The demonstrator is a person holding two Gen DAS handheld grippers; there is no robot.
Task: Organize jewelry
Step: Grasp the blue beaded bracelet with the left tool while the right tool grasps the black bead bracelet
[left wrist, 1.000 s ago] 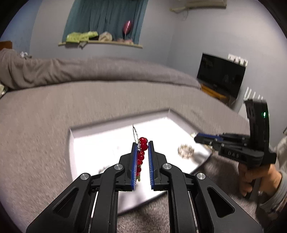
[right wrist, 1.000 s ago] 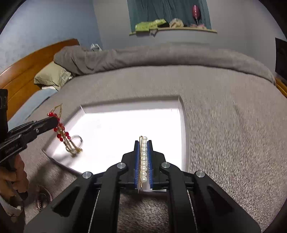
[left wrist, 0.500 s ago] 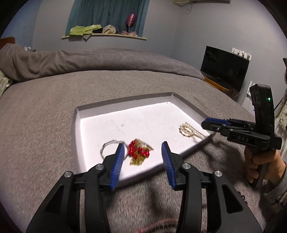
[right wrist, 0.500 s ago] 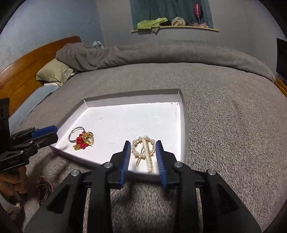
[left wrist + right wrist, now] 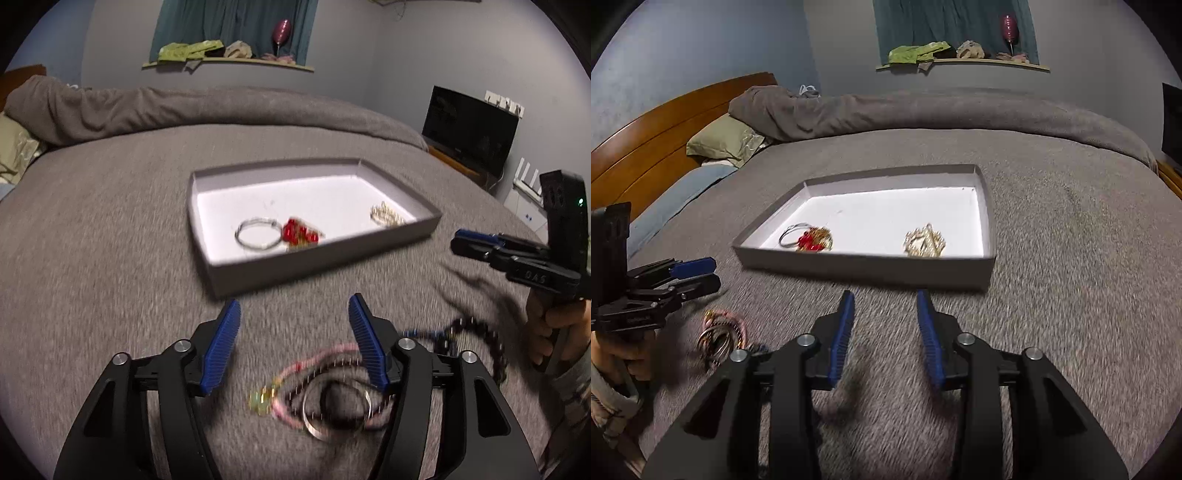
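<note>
A shallow grey tray (image 5: 325, 254) (image 5: 864, 264) with a white floor lies on the bed. Inside it are a silver hoop (image 5: 258, 232) beside a red-bead and gold piece (image 5: 301, 234) (image 5: 812, 239), and a gold and pearl piece (image 5: 386, 216) (image 5: 925, 242). My left gripper (image 5: 293, 306) hovers over the blanket short of the tray, jaws opening, nothing between them. Loose jewelry (image 5: 325, 387) (image 5: 720, 332) lies below it: a pink cord, metal rings, dark beads. My right gripper (image 5: 884, 299) (image 5: 476, 243) is also short of the tray, jaws opening and empty.
The grey blanket (image 5: 1052, 258) covers the whole bed around the tray. A wooden headboard (image 5: 665, 122) and a green pillow (image 5: 724, 142) are at far left. A dark screen (image 5: 469, 129) stands by the right wall. A person's hand (image 5: 557, 328) holds the right gripper's handle.
Both grippers opened and dropped their pieces in the tray: the red-bead piece from the left, the pearl piece from the right. Both then pulled back from the tray toward the loose jewelry.
</note>
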